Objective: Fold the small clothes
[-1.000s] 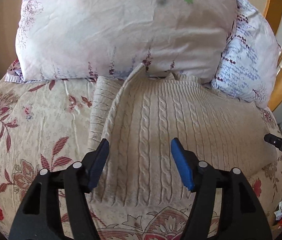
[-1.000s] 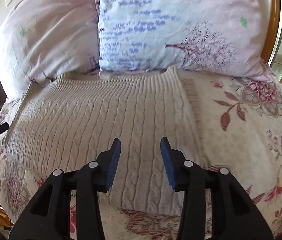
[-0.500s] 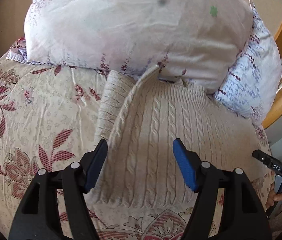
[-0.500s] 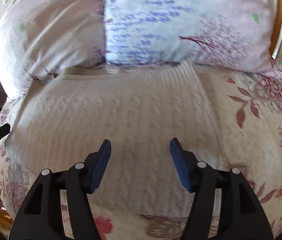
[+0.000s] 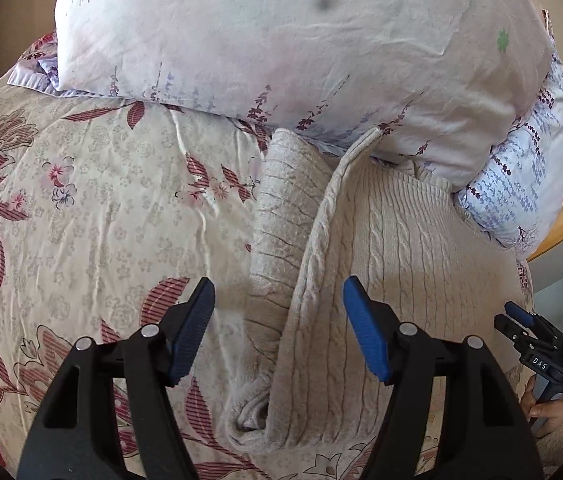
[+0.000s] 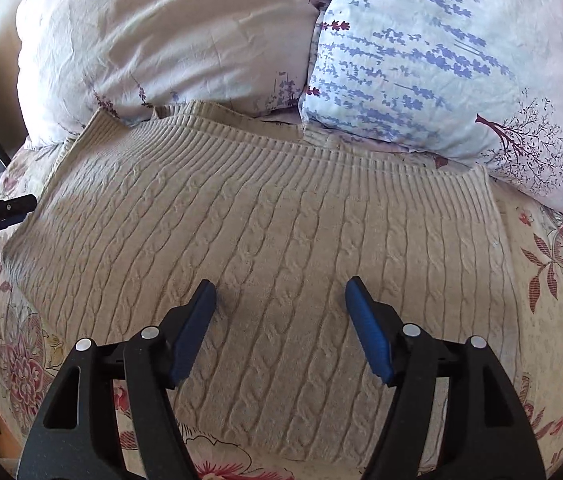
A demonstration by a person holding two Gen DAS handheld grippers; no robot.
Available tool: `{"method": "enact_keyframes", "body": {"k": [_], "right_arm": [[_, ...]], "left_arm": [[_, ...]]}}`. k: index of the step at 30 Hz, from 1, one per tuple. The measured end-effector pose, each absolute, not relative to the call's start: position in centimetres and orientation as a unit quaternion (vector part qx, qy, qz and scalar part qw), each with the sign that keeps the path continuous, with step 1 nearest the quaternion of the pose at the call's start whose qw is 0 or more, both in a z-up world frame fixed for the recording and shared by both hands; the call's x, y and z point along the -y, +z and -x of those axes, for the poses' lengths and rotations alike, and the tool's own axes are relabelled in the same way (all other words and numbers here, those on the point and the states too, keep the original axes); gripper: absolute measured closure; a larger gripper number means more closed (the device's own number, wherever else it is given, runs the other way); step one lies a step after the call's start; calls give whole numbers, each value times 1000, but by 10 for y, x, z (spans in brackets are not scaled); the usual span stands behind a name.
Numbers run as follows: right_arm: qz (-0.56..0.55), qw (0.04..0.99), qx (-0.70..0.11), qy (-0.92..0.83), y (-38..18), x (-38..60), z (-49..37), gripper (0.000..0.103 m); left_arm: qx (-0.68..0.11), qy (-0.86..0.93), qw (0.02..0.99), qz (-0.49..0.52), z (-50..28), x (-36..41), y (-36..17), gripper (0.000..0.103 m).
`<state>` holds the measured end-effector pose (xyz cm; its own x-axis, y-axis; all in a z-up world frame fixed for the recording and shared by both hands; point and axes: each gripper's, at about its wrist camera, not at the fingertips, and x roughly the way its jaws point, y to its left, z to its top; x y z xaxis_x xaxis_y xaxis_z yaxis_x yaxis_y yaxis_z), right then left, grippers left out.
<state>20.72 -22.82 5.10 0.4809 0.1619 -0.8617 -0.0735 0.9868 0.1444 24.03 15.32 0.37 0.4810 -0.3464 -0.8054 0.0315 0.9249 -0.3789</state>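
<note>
The far hem of the cream cable-knit sweater (image 6: 265, 248) is tucked out of sight under the two floral pillows (image 6: 421, 52) at 12 o'clock in the right wrist view. In the left wrist view, the sleeve (image 5: 277, 240) is partly covered by the folded sweater body, and its cuff end at 6 o'clock is curled under. The right gripper (image 5: 521, 328) is cut off by the frame edge at 3 o'clock, so its jaw spacing cannot be judged there.
</note>
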Motion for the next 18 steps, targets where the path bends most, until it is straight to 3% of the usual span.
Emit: {"method": "enact_keyframes", "body": {"k": [8, 12, 18], "right_arm": [[-44, 857, -508, 71, 49, 227, -208, 30], [-46, 857, -508, 73, 48, 227, -210, 28], [-44, 857, -507, 75, 46, 224, -211, 26]], "left_arm": [[-491, -119, 842, 189, -241, -156, -1, 44], [-492, -131, 827, 238, -240, -162, -6, 60], [-488, -123, 821, 270, -242, -160, -9, 62]]}}
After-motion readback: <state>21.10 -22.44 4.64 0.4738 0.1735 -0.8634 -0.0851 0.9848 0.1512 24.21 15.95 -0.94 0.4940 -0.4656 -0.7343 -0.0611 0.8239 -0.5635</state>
